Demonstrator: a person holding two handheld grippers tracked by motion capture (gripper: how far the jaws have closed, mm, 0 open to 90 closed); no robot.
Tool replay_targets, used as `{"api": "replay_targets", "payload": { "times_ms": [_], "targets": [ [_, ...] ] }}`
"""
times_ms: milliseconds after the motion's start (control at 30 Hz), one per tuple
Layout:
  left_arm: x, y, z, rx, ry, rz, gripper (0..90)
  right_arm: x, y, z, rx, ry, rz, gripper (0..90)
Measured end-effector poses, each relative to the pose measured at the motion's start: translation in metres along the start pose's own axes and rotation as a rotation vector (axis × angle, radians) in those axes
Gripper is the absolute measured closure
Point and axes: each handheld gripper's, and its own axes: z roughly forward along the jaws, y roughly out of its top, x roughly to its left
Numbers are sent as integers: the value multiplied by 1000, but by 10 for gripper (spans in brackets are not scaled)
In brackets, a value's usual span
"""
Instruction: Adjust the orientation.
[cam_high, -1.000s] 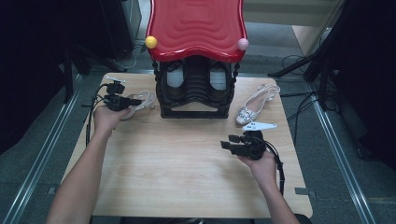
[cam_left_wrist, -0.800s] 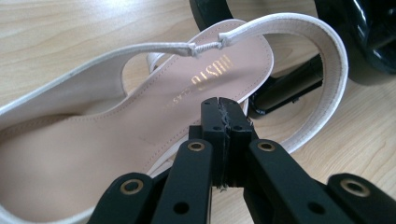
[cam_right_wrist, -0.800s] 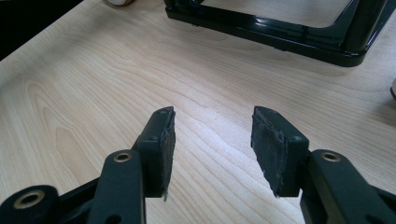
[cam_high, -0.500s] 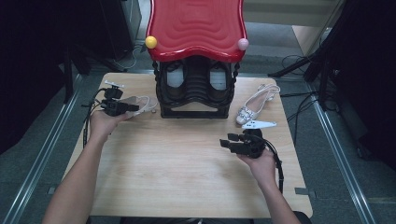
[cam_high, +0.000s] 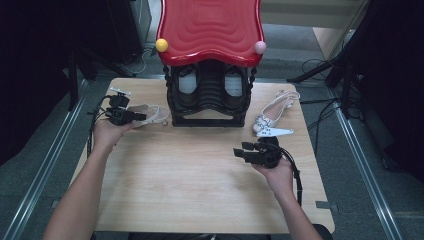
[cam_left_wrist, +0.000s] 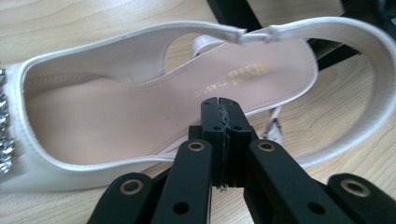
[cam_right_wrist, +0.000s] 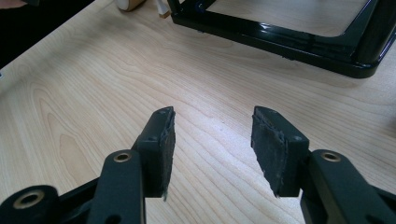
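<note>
On the table, a white sandal lies just ahead of the left hand-held gripper. Its jaws are pressed together, empty. The right hand-held gripper is spread, far away.

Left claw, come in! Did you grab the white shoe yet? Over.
Left claw shut, pinching the near edge of the white shoe, it seems. Right claw open, empty, over bare table. Black rack stands close beside the shoe.

A black metal shoe rack with a glossy red wavy top stands at the far edge of the light wooden table. A yellow ball and a pink ball sit at the top's front corners (one each).
</note>
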Motion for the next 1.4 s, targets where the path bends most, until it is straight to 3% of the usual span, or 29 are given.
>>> {"api": "replay_targets", "payload": {
  "times_ms": [267,433,633,800,1100,1300,1400],
  "targets": [
    [-18,5,0,-10,-46,22,900,0,0,0,2,0,-4,506],
    [-19,0,-1,4,-44,21,900,0,1,0,0,2,0,506],
    [-12,-11,-1,39,-31,3,900,0,2,2,-1,5,-3,505],
    [-7,-17,-6,29,-22,-7,900,1,5,5,1,12,-2,504],
    [3,-22,-17,39,17,-26,900,2,9,11,5,27,-13,502],
    [15,-25,-24,45,42,-60,900,3,10,13,11,29,-16,502],
    [22,-24,-29,59,58,-55,900,3,9,13,14,28,-15,502]
  ]
}}
